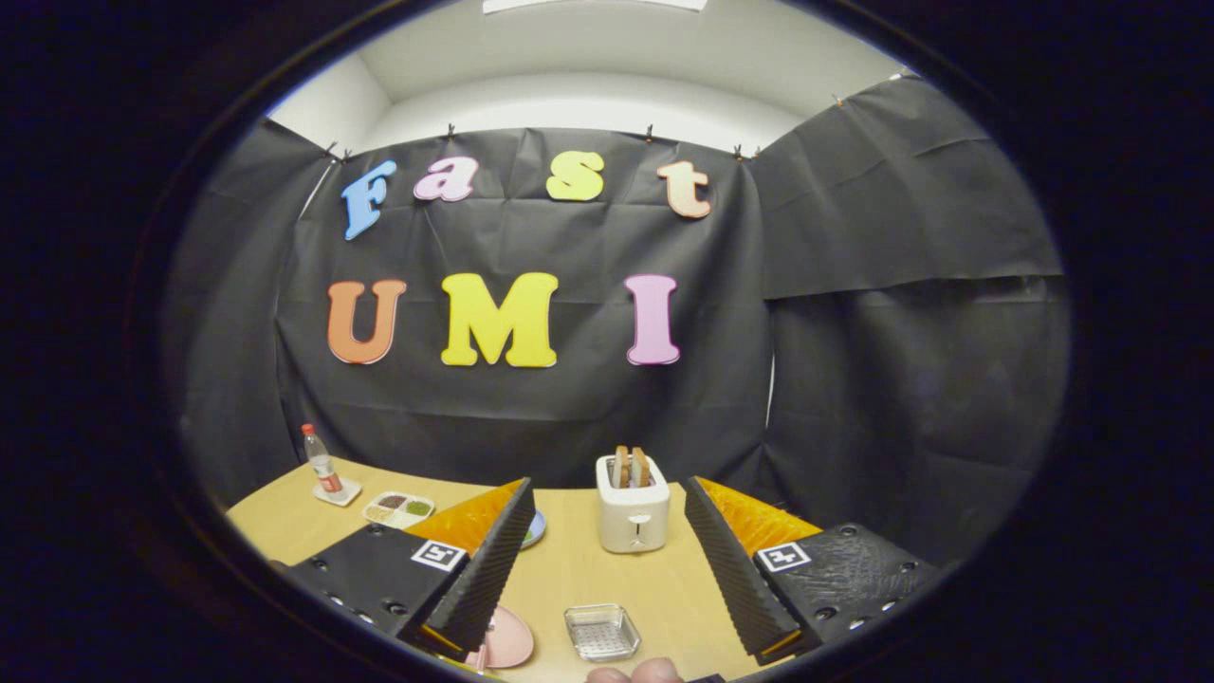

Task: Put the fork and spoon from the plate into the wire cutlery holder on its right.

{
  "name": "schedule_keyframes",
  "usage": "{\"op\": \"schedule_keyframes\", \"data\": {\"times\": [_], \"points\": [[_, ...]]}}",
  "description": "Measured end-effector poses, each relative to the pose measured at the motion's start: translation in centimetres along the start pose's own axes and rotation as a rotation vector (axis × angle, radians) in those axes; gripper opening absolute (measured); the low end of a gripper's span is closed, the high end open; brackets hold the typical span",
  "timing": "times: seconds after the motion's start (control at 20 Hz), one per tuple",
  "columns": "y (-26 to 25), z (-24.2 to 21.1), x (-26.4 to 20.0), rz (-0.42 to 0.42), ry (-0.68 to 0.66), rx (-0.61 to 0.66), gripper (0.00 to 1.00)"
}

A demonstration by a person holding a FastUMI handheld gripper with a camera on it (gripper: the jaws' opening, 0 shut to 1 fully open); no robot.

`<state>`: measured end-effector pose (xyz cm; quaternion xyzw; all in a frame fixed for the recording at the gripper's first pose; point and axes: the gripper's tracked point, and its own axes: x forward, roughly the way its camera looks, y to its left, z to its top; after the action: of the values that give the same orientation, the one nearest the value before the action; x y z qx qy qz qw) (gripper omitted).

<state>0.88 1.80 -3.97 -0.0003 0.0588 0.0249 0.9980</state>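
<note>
My gripper (608,489) is open and held above the wooden table (569,569), with nothing between its fingers. Below, close to the left finger (474,579), lies a pink plate (510,637), partly hidden by that finger; I cannot make out the fork or spoon on it. Just right of the plate, between the fingers, sits a small square wire cutlery holder (601,632), which looks empty. A person's fingertips (634,673) show just in front of the holder.
A white toaster (633,512) with two slices of bread stands beyond the holder, midway between the fingers. Farther left are a divided snack tray (398,509), a bottle (322,463) on a coaster, and a blue plate's edge (536,527).
</note>
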Motion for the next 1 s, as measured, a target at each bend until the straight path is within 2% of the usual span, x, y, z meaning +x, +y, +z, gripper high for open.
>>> {"op": "schedule_keyframes", "data": {"times": [0.45, 0.7, 1.0], "points": [[2.9, -1.1, 0.4, 0.046, 0.016, -0.022, 0.95], [5.1, -4.2, 0.6, 0.082, 0.104, -0.027, 0.95], [8.4, -10.7, -0.2, 0.133, 0.259, -0.030, 0.95]]}}
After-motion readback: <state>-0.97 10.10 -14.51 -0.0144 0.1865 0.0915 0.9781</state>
